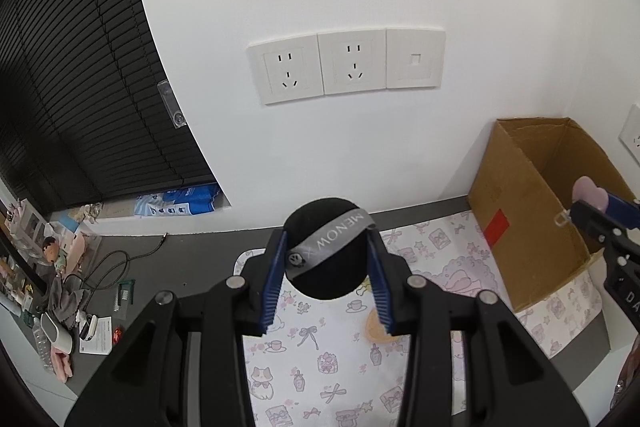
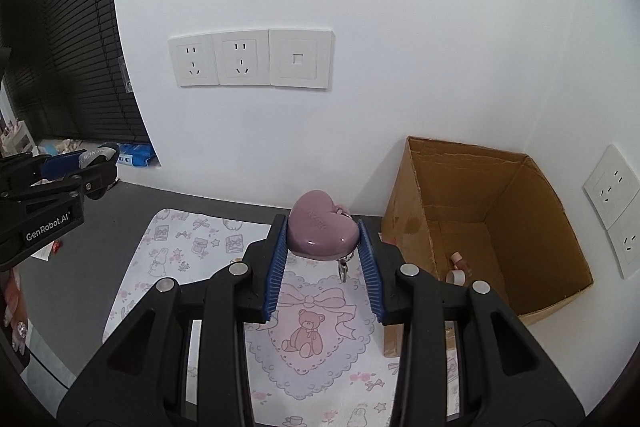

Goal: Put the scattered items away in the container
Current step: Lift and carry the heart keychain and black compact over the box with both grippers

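Black puff point(image 1: 326, 251) is clamped in left tool point(image 1: 327, 269) and pink heart case point(image 2: 323, 230) in right tool point(image 2: 323, 247), both held above patterned mat point(image 2: 192, 239) nr cardboard box point(image 2: 480, 227) on tabletop.

Patterned mat point(image 2: 192, 247) lies on the desk point(image 1: 192, 263) against the wall; cardboard box point(image 2: 480, 227) stands at the mat's right end, in the corner, with small items point(image 2: 458, 267) on its floor. Left gripper point(image 1: 326, 247) holds a round puff point(image 1: 326, 251) above the mat's left part, right gripper point(image 2: 324, 239) holds a heart-shaped case point(image 2: 322, 231) above the mat just left of the box. Wall sockets point(image 1: 344, 65) sit behind and above the mat, window blinds point(image 1: 72, 67) further left, and desk clutter with cables point(image 1: 80, 279) left of the mat.
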